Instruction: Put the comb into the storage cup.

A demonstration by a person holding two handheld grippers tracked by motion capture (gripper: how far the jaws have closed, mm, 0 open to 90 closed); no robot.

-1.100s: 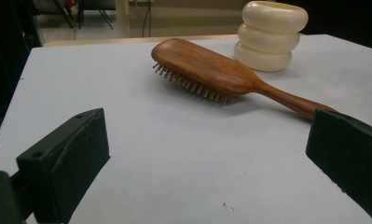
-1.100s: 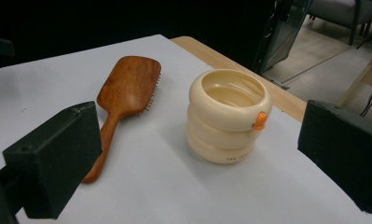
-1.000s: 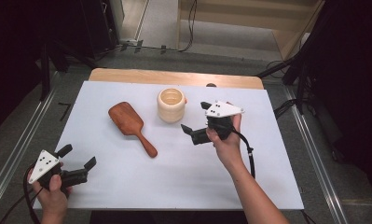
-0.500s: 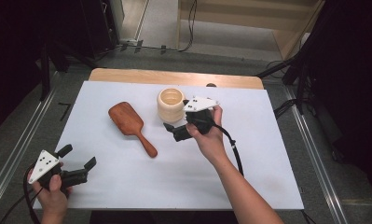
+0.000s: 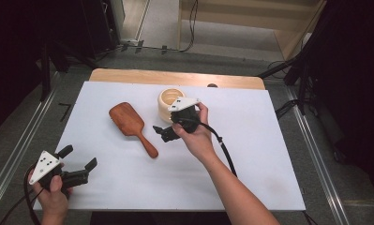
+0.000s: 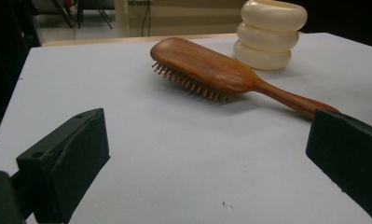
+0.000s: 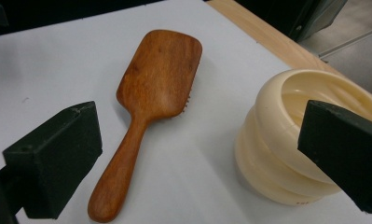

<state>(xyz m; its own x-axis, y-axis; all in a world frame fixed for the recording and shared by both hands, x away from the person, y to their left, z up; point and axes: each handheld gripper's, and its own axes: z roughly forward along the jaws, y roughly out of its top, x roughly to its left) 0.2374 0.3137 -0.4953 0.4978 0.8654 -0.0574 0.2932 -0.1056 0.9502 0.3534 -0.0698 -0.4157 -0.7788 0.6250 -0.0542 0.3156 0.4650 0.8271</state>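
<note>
The right claw (image 5: 165,132) hangs above the white surface (image 5: 269,154), jaws wide apart and empty, pointing at the wooden hairbrush (image 5: 130,126), whose handle lies between them, beside the cream cup (image 5: 168,104). The left claw (image 5: 77,164), also spread, rests near the surface's front left corner.

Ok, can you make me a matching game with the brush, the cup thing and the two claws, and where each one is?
Things:
1. brown wooden paddle hairbrush
2. cream ribbed round cup
3. left claw
4. right claw

Places or states:
A. open, at the near left corner of the white table
B. lying bristles down, handle towards the person
C. open, above the table between brush handle and cup
D. standing upright, opening facing up

Pairs: 1-B, 2-D, 3-A, 4-C
</note>
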